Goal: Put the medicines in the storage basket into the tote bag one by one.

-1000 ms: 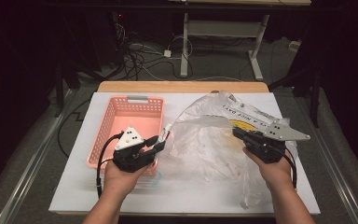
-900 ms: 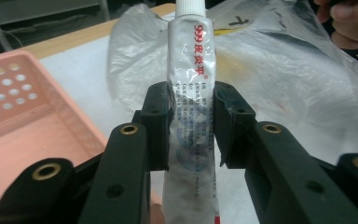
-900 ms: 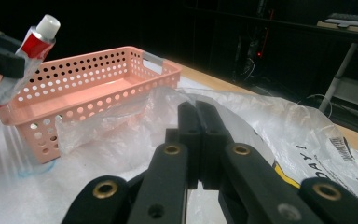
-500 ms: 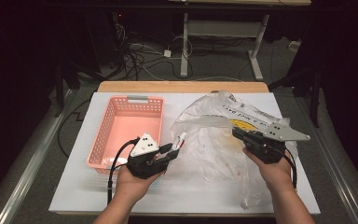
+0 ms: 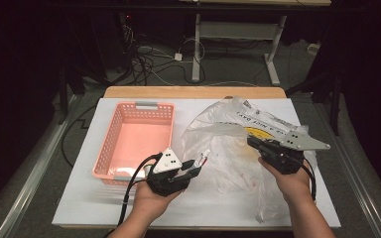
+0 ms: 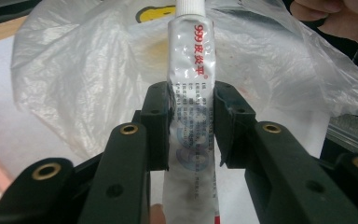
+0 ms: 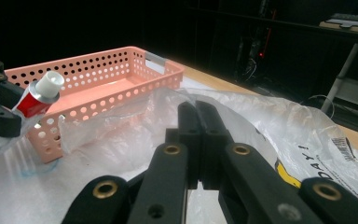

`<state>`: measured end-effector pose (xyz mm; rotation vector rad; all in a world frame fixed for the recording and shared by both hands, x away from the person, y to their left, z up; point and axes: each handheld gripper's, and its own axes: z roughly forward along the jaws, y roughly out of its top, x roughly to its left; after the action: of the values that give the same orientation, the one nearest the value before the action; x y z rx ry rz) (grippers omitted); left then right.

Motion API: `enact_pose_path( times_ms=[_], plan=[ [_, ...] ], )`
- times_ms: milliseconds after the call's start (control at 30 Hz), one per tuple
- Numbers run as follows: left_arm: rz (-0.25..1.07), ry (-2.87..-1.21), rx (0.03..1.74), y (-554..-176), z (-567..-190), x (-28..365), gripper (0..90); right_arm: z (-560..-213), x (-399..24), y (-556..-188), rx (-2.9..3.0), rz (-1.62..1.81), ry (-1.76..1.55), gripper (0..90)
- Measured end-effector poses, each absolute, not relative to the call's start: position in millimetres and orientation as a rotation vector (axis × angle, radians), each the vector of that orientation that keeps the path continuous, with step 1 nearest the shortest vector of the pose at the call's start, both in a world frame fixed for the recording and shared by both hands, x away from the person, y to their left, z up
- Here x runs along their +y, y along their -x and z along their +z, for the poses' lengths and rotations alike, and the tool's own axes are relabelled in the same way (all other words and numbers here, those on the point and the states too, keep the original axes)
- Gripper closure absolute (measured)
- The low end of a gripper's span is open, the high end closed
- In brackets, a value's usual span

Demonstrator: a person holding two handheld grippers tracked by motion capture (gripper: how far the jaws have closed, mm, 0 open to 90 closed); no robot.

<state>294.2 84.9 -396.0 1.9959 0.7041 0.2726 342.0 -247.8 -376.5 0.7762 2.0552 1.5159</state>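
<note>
My left gripper (image 5: 194, 165) is shut on a white ointment tube (image 6: 190, 84) with red lettering and a white cap, which points at the clear plastic bag (image 5: 223, 148). The tube (image 5: 202, 157) sits just right of the pink basket's front corner, close to the bag's left edge. From the right gripper view the tube (image 7: 42, 95) hangs in front of the basket (image 7: 98, 70). My right gripper (image 5: 252, 141) is shut on the bag's film (image 7: 261, 116), holding its edge raised off the white table.
The pink perforated basket (image 5: 144, 105) stands at the left of the white board (image 5: 228, 208) and looks empty. The bag carries a yellow smiley print (image 5: 258, 131). Cables and a desk frame lie on the dark floor beyond the table.
My left gripper has carried the tube from over the basket's front edge to the right, toward the bag, and a little lower. The right gripper and the bag have stayed put.
</note>
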Motion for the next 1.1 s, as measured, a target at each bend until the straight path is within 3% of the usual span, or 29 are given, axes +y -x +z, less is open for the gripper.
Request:
enact_pose_path(
  times_ms=[567,1100],
  plan=[
    [0.219,-2.026,0.687,-296.8,-411.4,57.6,67.3,-375.9,-245.8,-339.5,2.055,1.517,-0.770,90.0],
    [0.233,-2.061,0.664,-318.8,-413.6,4.0,67.3,-370.4,-249.6,-338.2,2.029,1.550,-0.761,90.0]
  ],
)
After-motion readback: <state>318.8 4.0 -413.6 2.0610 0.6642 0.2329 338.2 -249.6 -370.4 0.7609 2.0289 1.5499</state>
